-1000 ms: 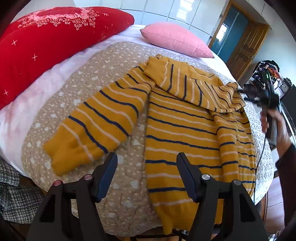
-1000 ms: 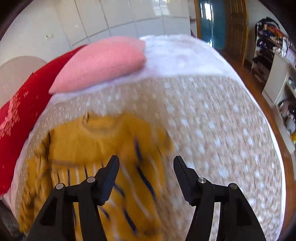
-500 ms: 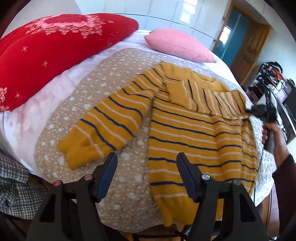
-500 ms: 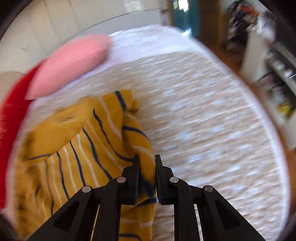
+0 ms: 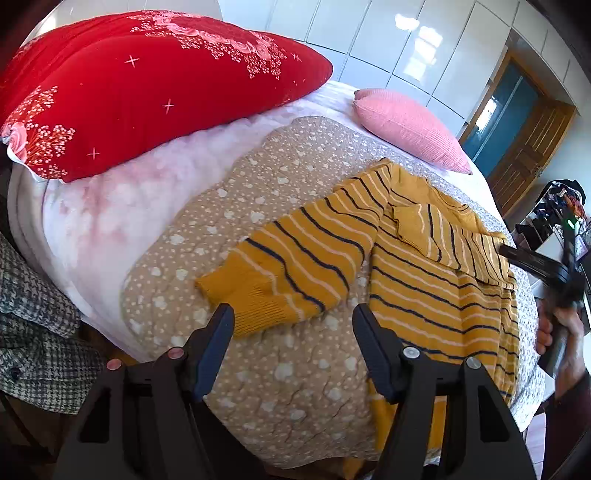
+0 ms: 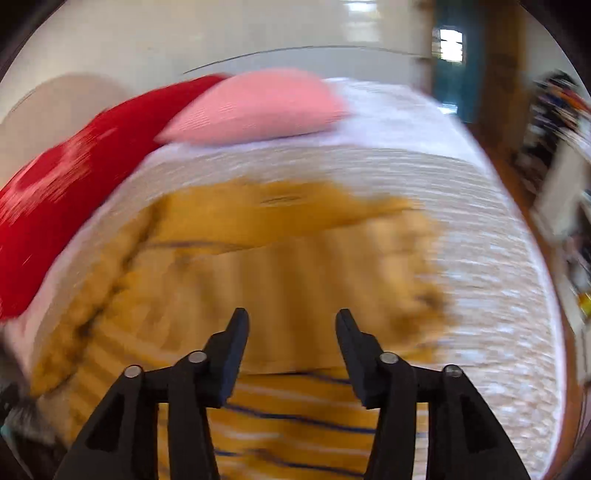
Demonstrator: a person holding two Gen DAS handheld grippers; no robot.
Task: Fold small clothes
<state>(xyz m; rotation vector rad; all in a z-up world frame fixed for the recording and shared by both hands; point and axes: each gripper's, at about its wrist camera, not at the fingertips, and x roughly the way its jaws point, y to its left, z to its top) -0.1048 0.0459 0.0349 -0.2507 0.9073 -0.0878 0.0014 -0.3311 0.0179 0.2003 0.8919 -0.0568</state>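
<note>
sweater, mustard-yellow knit with navy and white stripes (image 5: 436,280), small size, lying flat on a beige quilted bedspread with white spots (image 5: 258,206), body running from the collar at the far end to the hem at the near bed edge. one sleeve (image 5: 450,240) is already folded across the chest; the other sleeve (image 5: 291,266) lies spread out to the side, its ribbed cuff (image 5: 236,302) pointing toward the near corner. left gripper (image 5: 291,328): black two-finger tool, jaws wide apart, holding nothing, hovering just above the bed with the cuff of the spread sleeve sitting close in front of its left finger. right gripper (image 6: 291,325): jaws also apart and empty, poised over the folded side of the sweater; its view is heavily blurred, so height above the cloth cannot be told. key relation: the unfolded sleeve's long axis runs diagonally from the shoulder down to the left gripper, which is clearly the nearer tool; judged next step is a pinch at the cuff and a carry across the body toward the right. surrounding items: red floral pillow (image 5: 140,85) and pink ribbed cushion (image 5: 406,129) at the head of the bed, checked grey fabric (image 5: 33,325) at the left edge, white wardrobe doors (image 5: 369,29) behind.
</note>
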